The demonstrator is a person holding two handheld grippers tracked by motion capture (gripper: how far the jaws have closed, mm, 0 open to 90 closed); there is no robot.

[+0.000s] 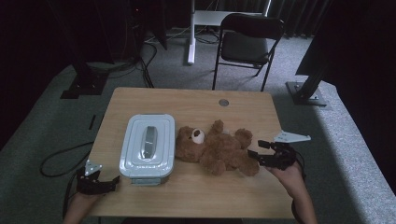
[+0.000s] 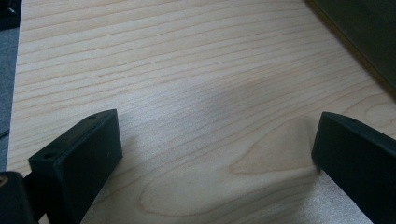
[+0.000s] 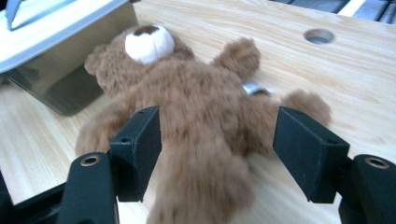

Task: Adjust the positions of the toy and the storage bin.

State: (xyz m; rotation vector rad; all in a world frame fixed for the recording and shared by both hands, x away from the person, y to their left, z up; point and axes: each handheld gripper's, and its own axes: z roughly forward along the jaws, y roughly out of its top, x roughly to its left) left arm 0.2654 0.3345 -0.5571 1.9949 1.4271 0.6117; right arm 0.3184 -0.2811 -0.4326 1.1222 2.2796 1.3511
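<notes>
Lidded tin, bear beside it
The metal tin (image 1: 147,147), lid on, sits near the tabletop's (image 1: 196,100) left edge; the teddy bear (image 1: 217,149) touches it. The right gripper (image 1: 256,148) straddles a leg, jaws released; the left gripper (image 1: 109,182) gapes empty.

Count: 1 worktop (image 1: 196,100), 1 brown teddy bear (image 1: 217,148), 1 lidded metal box (image 1: 148,147) left of it, 2 grippers, left (image 1: 106,183) and right (image 1: 256,148). 1 folding chair (image 1: 247,44), upper centre.
</notes>
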